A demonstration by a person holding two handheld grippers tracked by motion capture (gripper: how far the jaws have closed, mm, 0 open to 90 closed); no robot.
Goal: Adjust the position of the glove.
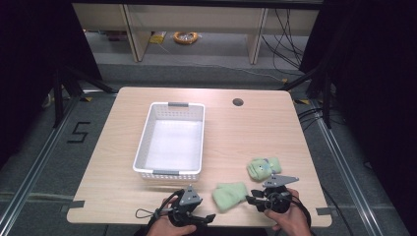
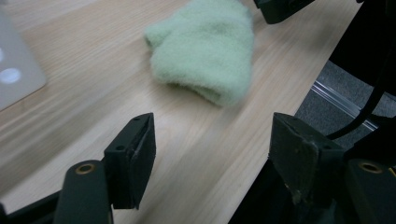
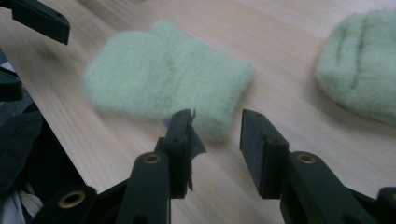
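Floor beyond my table (image 1: pixel 123 147): grey, cables (image 1: pixel 290 39) trailing.
Shelving (image 1: pixel 196 24) behind the table: pale wood.
Sides: dark curtains (image 1: pixel 29 59).

high view above table, both gripper views close, low, sharing green mitten (image 2: pixel 205 49)

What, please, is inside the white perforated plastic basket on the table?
The white perforated plastic basket looks empty: its pale floor shows bare in the high view. The strip just behind its near wall is hidden.
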